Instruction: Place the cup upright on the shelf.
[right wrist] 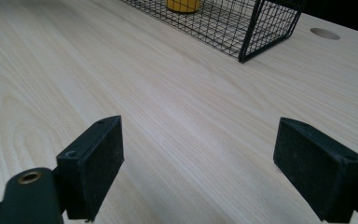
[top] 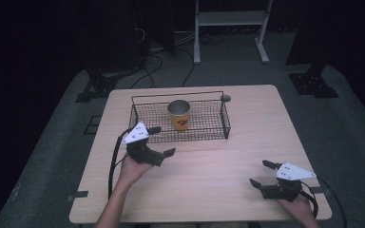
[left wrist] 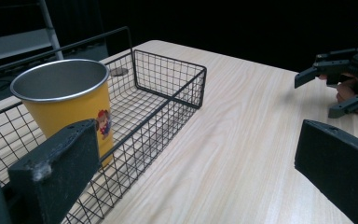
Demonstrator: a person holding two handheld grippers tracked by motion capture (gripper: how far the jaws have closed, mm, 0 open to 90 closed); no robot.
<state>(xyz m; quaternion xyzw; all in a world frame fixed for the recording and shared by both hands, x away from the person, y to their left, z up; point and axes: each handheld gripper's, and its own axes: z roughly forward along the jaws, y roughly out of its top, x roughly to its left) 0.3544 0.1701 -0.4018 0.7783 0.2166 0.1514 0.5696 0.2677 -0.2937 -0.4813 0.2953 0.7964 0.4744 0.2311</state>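
Note:
A yellow metal cup with a small cartoon print stands upright inside a black wire basket at the back middle of the wooden table. My left gripper hovers just in front of the basket's left front corner, open, with nothing between its jaws. From the left gripper view the cup is close, behind the basket wall, and the left gripper is open. My right gripper is open near the table's front right. Its own view shows the right gripper over bare wood, the basket far ahead.
A round hole sits in the tabletop beside the basket's back right corner. Behind the table stand a white shelf frame and black stand bases, with cables on the floor. Bare wood lies between the two grippers.

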